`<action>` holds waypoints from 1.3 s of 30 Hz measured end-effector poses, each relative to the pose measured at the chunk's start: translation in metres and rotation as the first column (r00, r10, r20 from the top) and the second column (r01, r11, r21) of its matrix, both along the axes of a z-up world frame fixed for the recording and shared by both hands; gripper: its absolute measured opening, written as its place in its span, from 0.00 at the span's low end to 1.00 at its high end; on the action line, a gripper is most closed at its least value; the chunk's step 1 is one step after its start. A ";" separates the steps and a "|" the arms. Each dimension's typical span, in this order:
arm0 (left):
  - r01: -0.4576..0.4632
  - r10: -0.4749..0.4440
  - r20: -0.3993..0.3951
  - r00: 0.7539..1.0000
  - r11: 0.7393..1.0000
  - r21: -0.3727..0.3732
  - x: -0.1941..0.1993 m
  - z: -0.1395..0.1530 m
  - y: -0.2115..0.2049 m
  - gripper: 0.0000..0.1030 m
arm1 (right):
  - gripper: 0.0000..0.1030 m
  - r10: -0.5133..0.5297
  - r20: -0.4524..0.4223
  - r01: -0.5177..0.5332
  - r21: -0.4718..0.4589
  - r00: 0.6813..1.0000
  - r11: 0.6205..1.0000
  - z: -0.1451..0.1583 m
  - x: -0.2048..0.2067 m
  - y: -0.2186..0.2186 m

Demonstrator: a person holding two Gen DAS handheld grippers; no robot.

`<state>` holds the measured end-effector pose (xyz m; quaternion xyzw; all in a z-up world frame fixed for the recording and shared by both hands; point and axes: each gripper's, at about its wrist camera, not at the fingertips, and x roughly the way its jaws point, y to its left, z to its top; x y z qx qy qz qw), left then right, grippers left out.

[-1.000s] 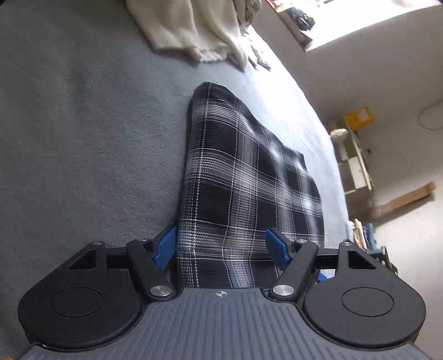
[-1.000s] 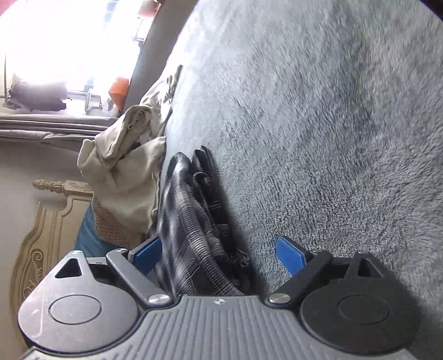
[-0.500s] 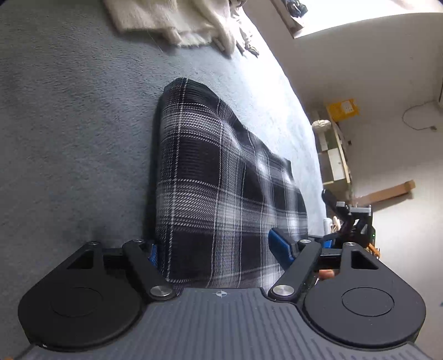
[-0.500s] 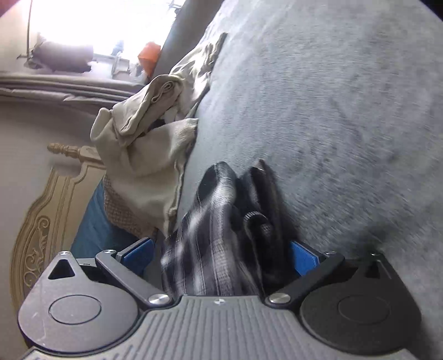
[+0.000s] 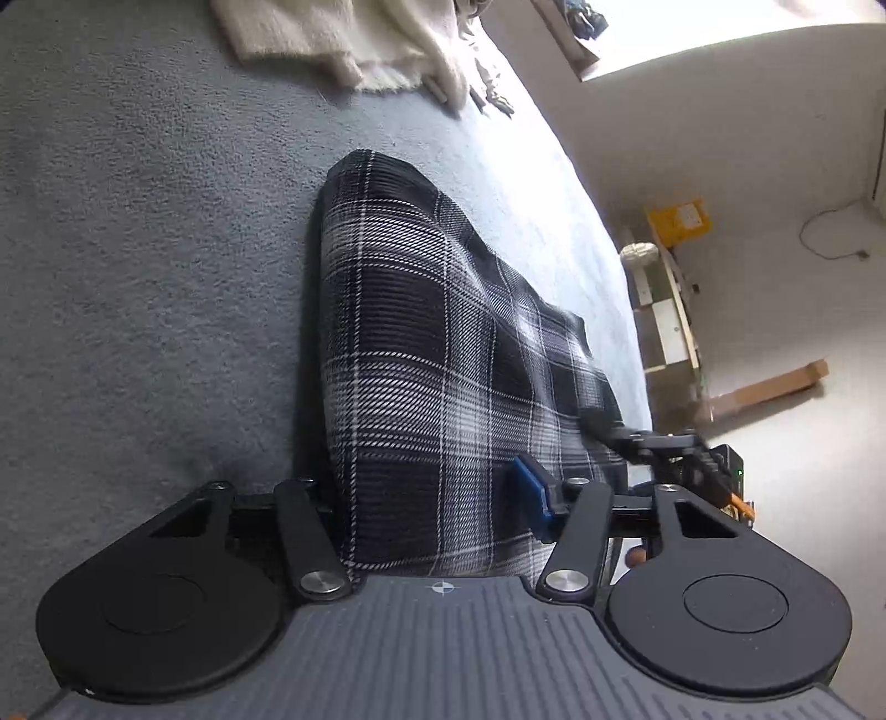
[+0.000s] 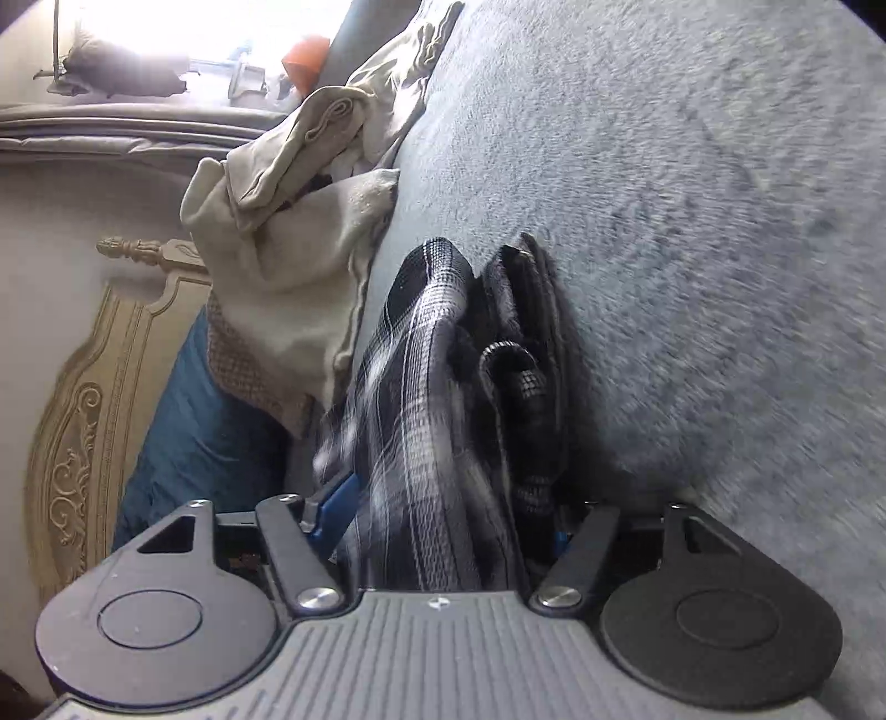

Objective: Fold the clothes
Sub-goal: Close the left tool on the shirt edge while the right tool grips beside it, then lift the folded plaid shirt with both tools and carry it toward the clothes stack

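Left tongs (image 5: 440, 501): clenched on the near edge of the plaid garment (image 5: 443, 354); narrowed from a wide straddle a second ago, left pad now buried behind the cloth, blue right pad pressed to its face.
Right tongs (image 6: 443, 526): clenched on a bunched stack of the plaid garment's layers (image 6: 437, 399); gaping well apart a second ago, now drawn in with cloth filling the whole gap.
Plaid garment: lying partly folded on the grey bed cover (image 5: 138, 277), one long strip running away from the left tongs, far end rounded and still resting on the cover.
Change: both ends taken up within the last second; right end lifted and blurred with motion.
Meaning, as a judgement: grip secured at both ends, next fold ready to be carried over; thick right-hand bunch likely to shed a layer if swung fast.
Beyond the plaid garment: cream knit (image 5: 343, 44) heaped farther up the bed; beige clothes pile (image 6: 299, 221) just left of it in the right view.
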<state>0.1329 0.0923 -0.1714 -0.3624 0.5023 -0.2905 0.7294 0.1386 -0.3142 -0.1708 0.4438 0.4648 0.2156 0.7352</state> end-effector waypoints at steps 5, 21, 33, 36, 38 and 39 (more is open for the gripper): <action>-0.046 0.046 0.003 0.999 0.999 -0.004 -0.008 0.002 0.003 0.24 | 0.39 -0.009 0.016 0.011 -0.097 1.000 0.995 0.012 0.002 0.013; -0.035 0.052 0.131 0.990 0.991 -0.131 -0.036 0.031 0.021 0.12 | 0.32 0.159 0.167 -0.024 -0.612 0.973 0.790 0.124 -0.031 0.106; 0.012 0.045 0.234 0.971 0.972 -0.234 -0.036 0.084 -0.011 0.12 | 0.32 0.161 0.281 0.078 -0.681 0.946 0.729 0.195 -0.061 0.109; 0.051 0.007 0.268 0.963 0.976 -0.211 -0.028 0.107 -0.029 0.12 | 0.32 0.146 0.344 0.132 -0.666 0.927 0.734 0.212 -0.071 0.094; 0.094 -0.040 0.303 0.952 0.982 -0.163 -0.019 0.133 -0.049 0.12 | 0.32 0.121 0.386 0.170 -0.638 0.915 0.751 0.223 -0.078 0.079; 0.114 -0.065 0.320 0.945 0.984 -0.138 -0.014 0.146 -0.059 0.12 | 0.32 0.108 0.406 0.190 -0.625 0.907 0.758 0.228 -0.080 0.069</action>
